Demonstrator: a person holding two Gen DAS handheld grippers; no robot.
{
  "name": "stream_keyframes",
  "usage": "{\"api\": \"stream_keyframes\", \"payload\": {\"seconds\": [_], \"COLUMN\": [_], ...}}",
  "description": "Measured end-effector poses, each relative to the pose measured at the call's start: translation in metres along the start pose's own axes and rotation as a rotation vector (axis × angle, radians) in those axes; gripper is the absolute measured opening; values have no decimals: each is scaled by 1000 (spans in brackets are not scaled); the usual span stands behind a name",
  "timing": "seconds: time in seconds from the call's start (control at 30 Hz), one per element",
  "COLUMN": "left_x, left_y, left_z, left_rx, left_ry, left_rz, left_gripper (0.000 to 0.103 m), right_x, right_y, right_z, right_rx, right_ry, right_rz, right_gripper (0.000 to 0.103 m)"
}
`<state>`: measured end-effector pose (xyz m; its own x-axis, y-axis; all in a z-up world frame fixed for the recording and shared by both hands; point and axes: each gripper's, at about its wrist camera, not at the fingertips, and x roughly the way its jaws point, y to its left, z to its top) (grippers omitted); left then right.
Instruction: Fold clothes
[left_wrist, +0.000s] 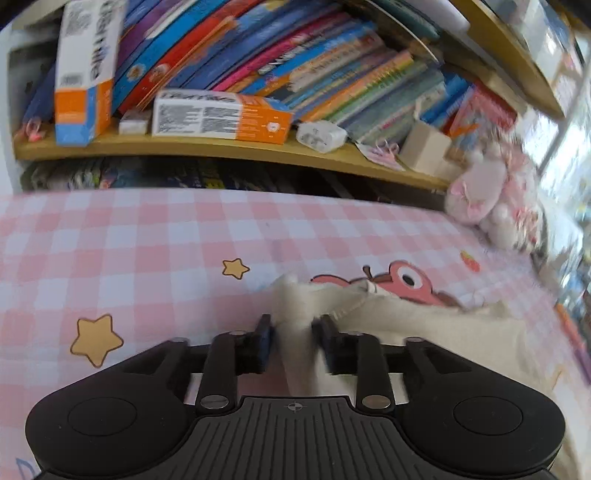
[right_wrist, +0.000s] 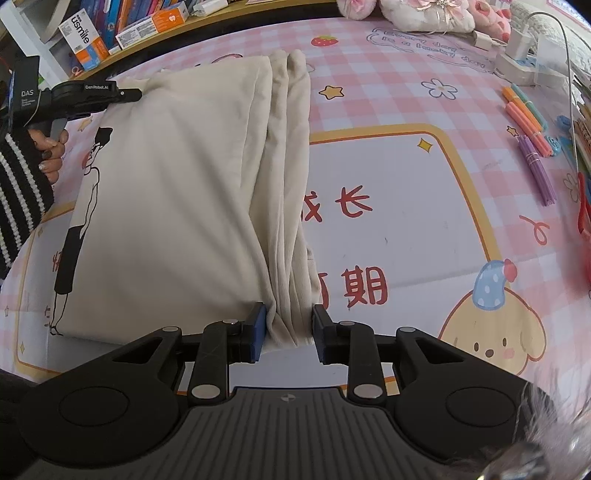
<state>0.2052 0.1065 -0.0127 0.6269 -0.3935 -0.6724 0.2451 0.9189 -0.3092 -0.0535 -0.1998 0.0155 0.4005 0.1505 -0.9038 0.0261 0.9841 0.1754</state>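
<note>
Cream garment (left_wrist: 406, 325) corner sits between left gripper (left_wrist: 293, 339) pads, jaws about half apart, grip unclear through blur; pink checked mat (left_wrist: 147, 258) ahead, bookshelf (left_wrist: 221, 151) beyond. Right wrist view: right gripper (right_wrist: 288, 332) jaws narrow, pinching the folded garment's bunched near edge; cloth stretches ahead-left toward left gripper in striped sleeve (right_wrist: 18, 206).

Cream shirt (right_wrist: 177, 192) with a black-lined figure print; pink-and-white checked tabletop (right_wrist: 369, 96) with yellow stars; black-and-white striped sleeve (right_wrist: 18, 199).
</note>
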Motion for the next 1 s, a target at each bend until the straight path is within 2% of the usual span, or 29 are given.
{"api": "stream_keyframes", "payload": {"seconds": [0.03,0.07,0.17,0.27,0.4,0.53,0.67,0.83,0.93,1.0], "left_x": [-3,-9,-31,-58,-88,-105,-121,-128,-126,-125], "left_y": [5,11,18,18,7,-10,-10,-16,-25,-33], "left_z": [3,4,2,-11,-45,-81,-106,-116,-117,-120], "left_rx": [-40,-78,-104,-80,-21,69,-12,-42,-10,36], "left_ry": [-4,-20,-70,-83,-49,47,75,62,72,78], "left_rz": [6,18,3,-15,-13,53,0,0,-6,11], "left_gripper": [64,67,67,67,67,64,66,65,56,24], "right_x": [0,0,-1,-1,-2,-3,-3,-4,-4,-4], "right_y": [1,2,3,4,4,5,5,6,6,6], "right_z": [-1,-1,-3,-5,-8,-11,-14,-16,-18,-19], "right_rx": [1,1,1,0,1,7,11,18,21,25], "right_ry": [-1,-2,-7,-15,-29,-42,-53,-69,-78,-84], "right_rz": [0,-1,-1,-2,-3,-5,-9,-13,-14,-16], "right_gripper": [26,26,26,26,26,26,26,26,26,26]}}
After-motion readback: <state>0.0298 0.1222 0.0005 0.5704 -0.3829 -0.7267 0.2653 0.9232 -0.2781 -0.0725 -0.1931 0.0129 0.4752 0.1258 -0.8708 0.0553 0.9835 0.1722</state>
